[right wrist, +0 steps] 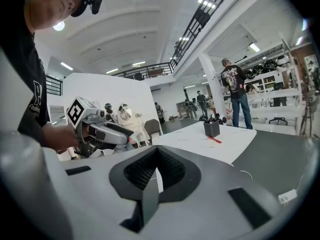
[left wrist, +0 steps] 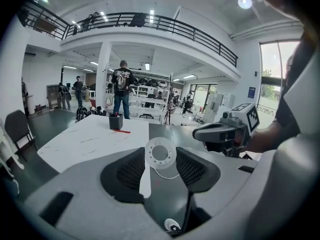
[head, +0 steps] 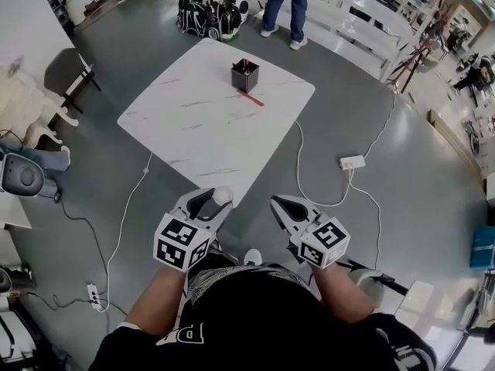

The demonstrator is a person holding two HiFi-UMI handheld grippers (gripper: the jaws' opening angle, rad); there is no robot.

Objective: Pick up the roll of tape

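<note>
The roll of tape (left wrist: pixel 160 153) is a small white ring with a holed core. It sits between the jaws of my left gripper (left wrist: pixel 160 159), which is shut on it. In the head view the roll of tape (head: pixel 223 195) shows at the tip of the left gripper (head: pixel 219 201), held off the near corner of the white marble table (head: pixel 193 122), over the floor. My right gripper (head: pixel 278 205) hangs beside it to the right, jaws together and nothing in them. In the right gripper view the right gripper (right wrist: pixel 156 178) shows only a thin slit between its pads.
A black pen holder (head: pixel 244 76) and a red pen (head: pixel 250 97) lie at the table's far side. A person (head: pixel 286 6) stands beyond it, near bags (head: pixel 205 14). A power strip (head: pixel 352 161) with cables lies on the grey floor at right, a chair (head: pixel 66 72) at left.
</note>
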